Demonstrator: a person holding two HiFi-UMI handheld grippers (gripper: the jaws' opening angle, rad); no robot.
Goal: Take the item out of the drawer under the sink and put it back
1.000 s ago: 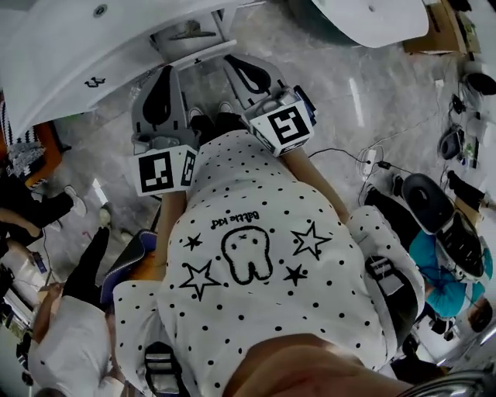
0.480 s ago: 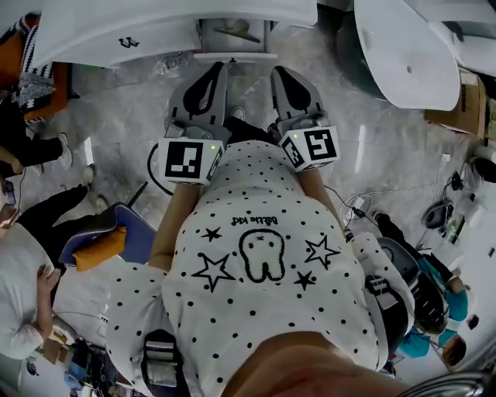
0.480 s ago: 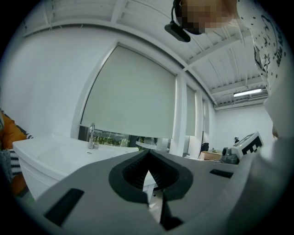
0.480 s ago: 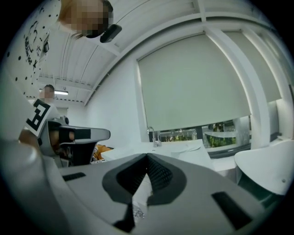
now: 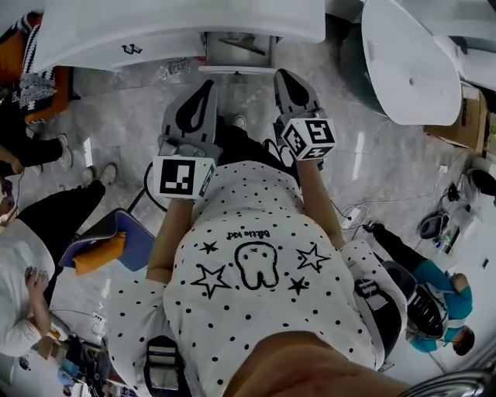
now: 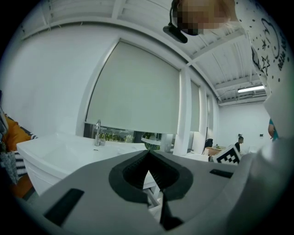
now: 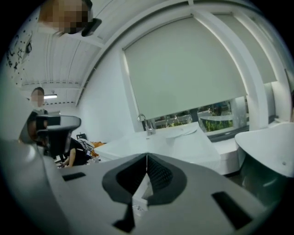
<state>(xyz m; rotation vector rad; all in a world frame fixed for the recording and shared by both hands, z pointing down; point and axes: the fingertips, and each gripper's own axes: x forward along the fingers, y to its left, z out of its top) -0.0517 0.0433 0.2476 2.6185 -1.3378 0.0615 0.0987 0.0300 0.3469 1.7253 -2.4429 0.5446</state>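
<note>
With the left gripper [image 5: 205, 85] and right gripper [image 5: 285, 76] both closed and empty before the open drawer [image 5: 236, 70] under the sink [image 5: 155, 23], the reach seems just begun; one claw must next open and dip inside.

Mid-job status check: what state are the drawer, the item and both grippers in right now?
Drawer: pulled open under the sink counter.
Item: lying inside the drawer, not gripped; too small to identify.
Left gripper: jaws together, empty, short of the drawer.
Right gripper: jaws together, empty, short of the drawer.
Window blind: lowered, a strip uncovered at the bottom.
</note>
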